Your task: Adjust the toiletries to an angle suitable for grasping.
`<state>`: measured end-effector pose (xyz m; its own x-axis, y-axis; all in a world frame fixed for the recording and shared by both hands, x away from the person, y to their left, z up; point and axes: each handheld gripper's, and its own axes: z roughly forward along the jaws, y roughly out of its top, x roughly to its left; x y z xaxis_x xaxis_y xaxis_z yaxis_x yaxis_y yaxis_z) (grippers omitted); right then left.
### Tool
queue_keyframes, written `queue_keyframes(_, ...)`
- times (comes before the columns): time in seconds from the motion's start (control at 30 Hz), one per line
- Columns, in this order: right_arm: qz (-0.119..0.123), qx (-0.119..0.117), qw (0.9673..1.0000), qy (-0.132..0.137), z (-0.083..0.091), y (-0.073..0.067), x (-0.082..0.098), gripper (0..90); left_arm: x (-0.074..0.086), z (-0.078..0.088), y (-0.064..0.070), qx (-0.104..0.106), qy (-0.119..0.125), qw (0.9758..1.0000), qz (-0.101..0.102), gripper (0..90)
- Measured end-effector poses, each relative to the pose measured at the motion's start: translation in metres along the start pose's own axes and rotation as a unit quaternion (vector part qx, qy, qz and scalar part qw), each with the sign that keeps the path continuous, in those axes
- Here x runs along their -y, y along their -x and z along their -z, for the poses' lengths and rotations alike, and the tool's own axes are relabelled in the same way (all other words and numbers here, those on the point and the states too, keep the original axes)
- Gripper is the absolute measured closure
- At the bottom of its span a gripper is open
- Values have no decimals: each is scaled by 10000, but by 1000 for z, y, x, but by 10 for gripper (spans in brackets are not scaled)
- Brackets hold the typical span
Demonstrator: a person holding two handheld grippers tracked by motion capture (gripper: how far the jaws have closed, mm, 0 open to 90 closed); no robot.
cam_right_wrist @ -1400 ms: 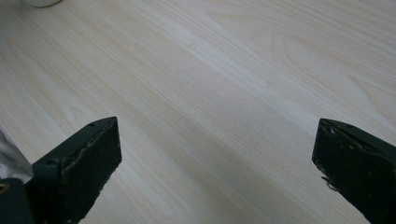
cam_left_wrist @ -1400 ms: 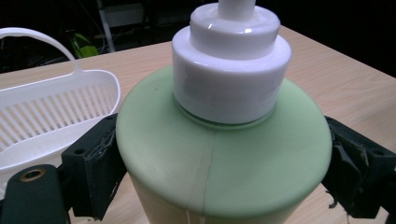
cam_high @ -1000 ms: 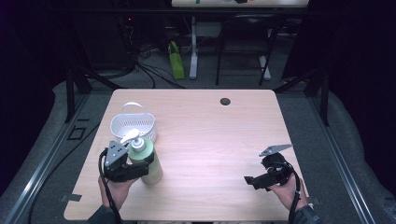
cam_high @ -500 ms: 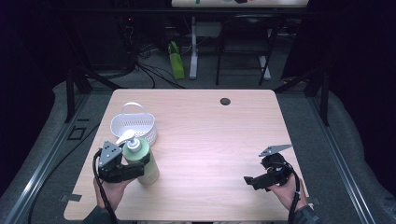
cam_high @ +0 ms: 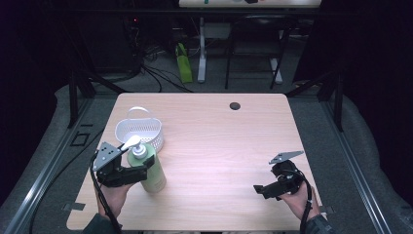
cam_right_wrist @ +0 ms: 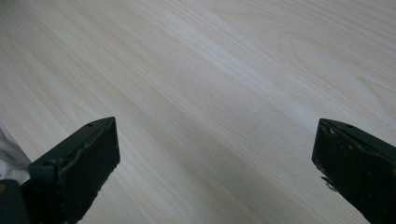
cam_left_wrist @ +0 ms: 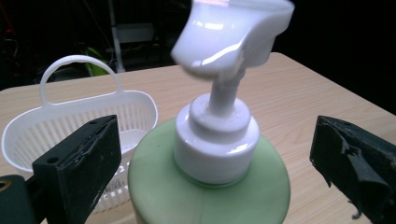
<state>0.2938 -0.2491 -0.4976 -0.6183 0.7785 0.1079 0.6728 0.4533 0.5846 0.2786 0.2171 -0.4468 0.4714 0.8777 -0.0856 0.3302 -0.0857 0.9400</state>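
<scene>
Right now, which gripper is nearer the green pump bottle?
Left. The left gripper is at the bottle, its jaws open on either side after just opening. The right gripper rests far across the table, open.

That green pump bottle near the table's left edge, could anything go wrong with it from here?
The left gripper has just been opening its jaws, and they now stand either side of the green pump bottle without pressing it. A careless pull back could clip the bottle and tip it, since it is tall with a white pump head on top. If it tips, it may knock the white basket just behind it.
</scene>
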Motion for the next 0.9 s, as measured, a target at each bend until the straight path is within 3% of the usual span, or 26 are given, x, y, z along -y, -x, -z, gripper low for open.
queue_keyframes(0.43, 3, -17, 10000, -65, -2, -1, 0, 9, -10, -1, -2, 29, 234, 9996, 130, 20)
queue_keyframes(0.9, 72, 10, 9999, -152, -4, -3, -1, 19, -13, 3, -5, 37, 446, 9990, 91, 274)
